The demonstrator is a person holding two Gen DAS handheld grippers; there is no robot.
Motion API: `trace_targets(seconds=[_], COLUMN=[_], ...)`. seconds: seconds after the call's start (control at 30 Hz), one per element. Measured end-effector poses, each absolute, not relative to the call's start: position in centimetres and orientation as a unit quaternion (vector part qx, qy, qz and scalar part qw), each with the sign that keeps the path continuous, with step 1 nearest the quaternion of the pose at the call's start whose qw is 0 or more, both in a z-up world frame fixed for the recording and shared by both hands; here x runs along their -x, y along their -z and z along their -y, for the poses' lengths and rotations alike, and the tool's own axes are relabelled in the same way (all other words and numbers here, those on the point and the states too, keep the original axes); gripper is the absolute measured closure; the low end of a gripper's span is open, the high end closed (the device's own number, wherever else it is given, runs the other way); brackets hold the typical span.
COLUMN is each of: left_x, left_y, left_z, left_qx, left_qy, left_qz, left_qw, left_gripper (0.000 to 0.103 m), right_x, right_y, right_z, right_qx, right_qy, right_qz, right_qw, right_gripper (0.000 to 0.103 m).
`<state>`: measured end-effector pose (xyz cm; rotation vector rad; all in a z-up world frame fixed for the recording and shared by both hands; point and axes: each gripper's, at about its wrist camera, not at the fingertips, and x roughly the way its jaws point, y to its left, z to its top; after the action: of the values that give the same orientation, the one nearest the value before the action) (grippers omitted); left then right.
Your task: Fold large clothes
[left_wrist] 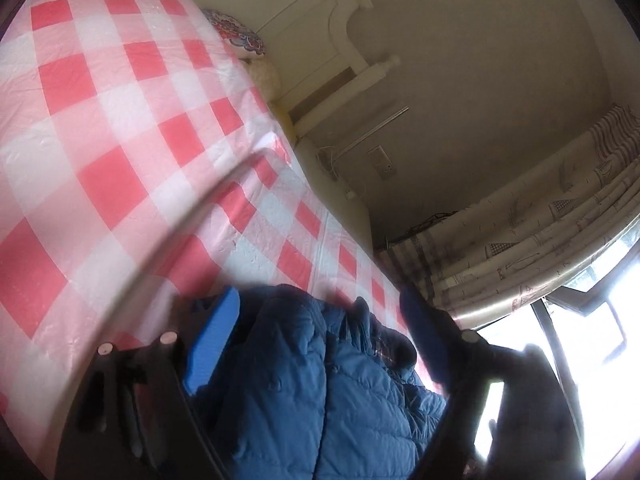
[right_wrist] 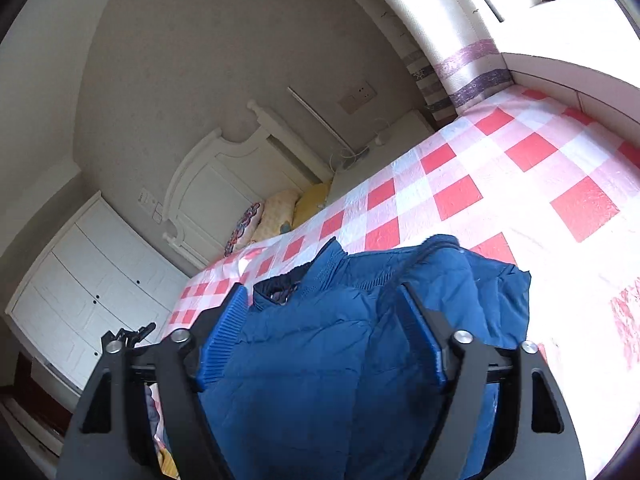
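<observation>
A blue quilted puffer jacket [left_wrist: 320, 380] lies bunched on a bed with a red and white checked cover [left_wrist: 120, 140]. In the left wrist view my left gripper [left_wrist: 320, 312] has its blue pads wide apart with the jacket bulging between them. In the right wrist view the jacket [right_wrist: 312, 360] fills the space between the blue pads of my right gripper [right_wrist: 320, 300], collar and dark lining towards the headboard. The pads press against its bulk on both sides, but a firm grip cannot be confirmed. The checked cover [right_wrist: 520, 168] spreads beyond it.
Pillows [right_wrist: 276, 216] lie at a white headboard [right_wrist: 216, 176]. A white cabinet [right_wrist: 92, 280] stands beside the bed. A patterned curtain [left_wrist: 540, 232] and bright window [left_wrist: 592, 320] are on the far side. A wall socket with cables [left_wrist: 380, 162] is near the bed edge.
</observation>
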<state>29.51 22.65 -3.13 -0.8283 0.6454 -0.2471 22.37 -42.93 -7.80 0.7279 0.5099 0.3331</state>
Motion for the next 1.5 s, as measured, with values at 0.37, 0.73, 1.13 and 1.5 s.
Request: trace_targets(seconds=[0.37, 0.73, 1.13, 1.5], left_x=[-31.1, -35.0, -29.6, -39.0], left_y=[3.2, 6.3, -2.4, 2.7], left_z=[-17.4, -12.6, -12.5, -10.0], left_qx=[0.16, 0.066, 0.048, 0.029], left_qy=[0.15, 0.166, 0.18, 0.07], left_qz=[-0.401, -0.465, -0.34, -0.433], left_qw=[0.89, 0.867, 0.922, 0.898], left_gripper=[0.009, 0.038, 0.092, 0.088], right_x=[-25.7, -26.8, -21.9, -30.5], right_y=[8.0, 9.9, 3.1, 3.2], right_z=[43.1, 41.5, 38.7, 38.9], right_qx=[-0.163, -0.117, -0.053, -0.086], right_qy=[-0.096, -0.102, -0.098, -0.033], right_qz=[-0.349, -0.386, -0.284, -0.353], right_qw=[0.918, 0.909, 0.952, 0.931], right_gripper=[0.021, 0.049, 0.091, 0.091])
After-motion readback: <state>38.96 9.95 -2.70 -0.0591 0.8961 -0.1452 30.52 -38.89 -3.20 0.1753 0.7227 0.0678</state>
